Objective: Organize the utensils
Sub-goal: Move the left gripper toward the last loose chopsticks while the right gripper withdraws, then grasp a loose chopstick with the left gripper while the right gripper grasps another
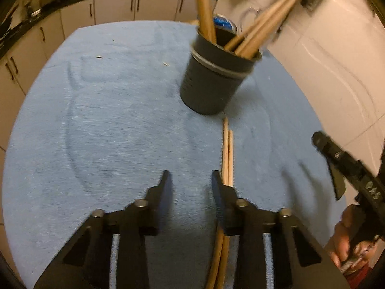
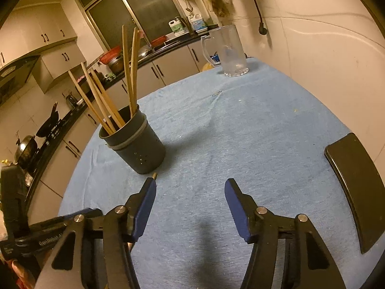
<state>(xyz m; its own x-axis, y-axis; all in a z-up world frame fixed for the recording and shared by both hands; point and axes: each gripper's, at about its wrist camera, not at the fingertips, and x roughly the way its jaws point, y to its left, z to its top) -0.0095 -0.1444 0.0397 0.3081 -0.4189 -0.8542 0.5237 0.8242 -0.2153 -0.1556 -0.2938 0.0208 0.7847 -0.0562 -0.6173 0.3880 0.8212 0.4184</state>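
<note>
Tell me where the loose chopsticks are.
In the left wrist view, the chopsticks lie on the blue cloth just below the dark holder, beside the left tool's right finger.

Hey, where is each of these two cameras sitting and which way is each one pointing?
Left wrist: on the left gripper, angled down at two chopsticks on the blue cloth; the right gripper and a hand show.
Right wrist: on the right gripper, facing across the table toward a glass mug; only its fingers show.
Shared: the dark utensil holder.
</note>
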